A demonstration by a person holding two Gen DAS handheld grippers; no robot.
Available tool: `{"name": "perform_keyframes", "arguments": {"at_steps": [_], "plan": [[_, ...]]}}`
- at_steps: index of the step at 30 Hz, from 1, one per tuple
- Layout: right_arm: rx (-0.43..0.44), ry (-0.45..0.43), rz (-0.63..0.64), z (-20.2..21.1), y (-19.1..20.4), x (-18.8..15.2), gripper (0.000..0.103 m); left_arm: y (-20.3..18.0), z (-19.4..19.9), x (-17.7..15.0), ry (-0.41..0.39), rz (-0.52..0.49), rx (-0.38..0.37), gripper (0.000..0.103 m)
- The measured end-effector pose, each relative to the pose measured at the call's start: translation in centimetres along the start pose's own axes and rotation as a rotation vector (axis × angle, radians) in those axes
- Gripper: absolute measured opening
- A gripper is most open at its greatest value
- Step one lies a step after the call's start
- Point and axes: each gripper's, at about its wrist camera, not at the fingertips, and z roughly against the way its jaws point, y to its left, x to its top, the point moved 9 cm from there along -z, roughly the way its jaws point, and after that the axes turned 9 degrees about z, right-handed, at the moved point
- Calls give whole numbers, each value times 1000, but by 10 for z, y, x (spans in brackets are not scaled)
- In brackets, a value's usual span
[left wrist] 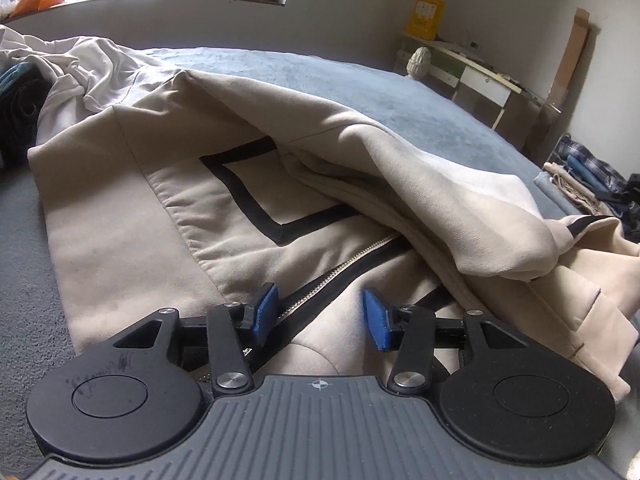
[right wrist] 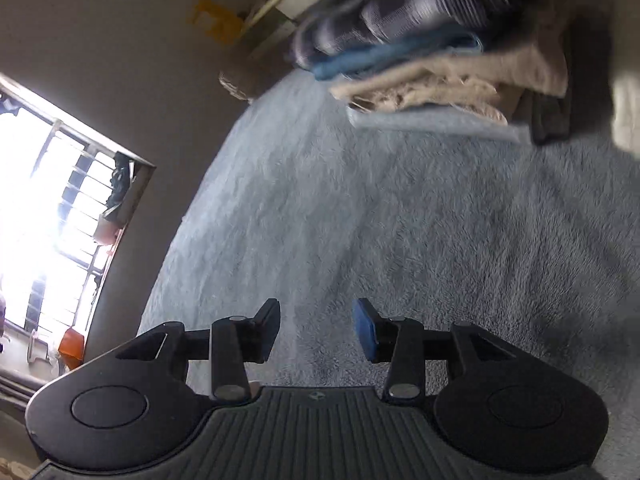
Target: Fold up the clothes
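Here the left gripper (left wrist: 320, 312) gapes over the beige jacket (left wrist: 160, 220); the right gripper (right wrist: 316, 328) gapes, empty.

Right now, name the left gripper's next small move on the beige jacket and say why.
Probably lower the left gripper and close it on the jacket hem by the zipper. Its fingers are open, straddling the zipper with nothing held, and the jacket lies only partly folded on the bed.

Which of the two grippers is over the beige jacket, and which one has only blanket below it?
The left gripper hangs open over the beige jacket, astride its zipper. The right gripper, also open, faces only the grey-blue blanket.
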Motion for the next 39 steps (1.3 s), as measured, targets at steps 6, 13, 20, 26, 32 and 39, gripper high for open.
{"name": "perform_keyframes", "arguments": {"at_steps": [6, 13, 20, 26, 32, 39], "plan": [[193, 175, 443, 13, 122, -59, 44, 1, 6, 1, -19, 11, 19, 48], [244, 527, 898, -26, 204, -195, 43, 6, 20, -4, -28, 13, 32, 48], [208, 200, 739, -85, 242, -106, 38, 13, 29, -9, -21, 8, 40, 48], [178, 76, 388, -87, 216, -22, 41, 17, 30, -11, -17, -9, 12, 52], [113, 300, 768, -79, 219, -115, 59, 18, 27, -14, -23, -44, -2, 54], [-14, 418, 983, -53, 208, -188, 64, 19, 29, -16, -25, -31, -5, 55]]}}
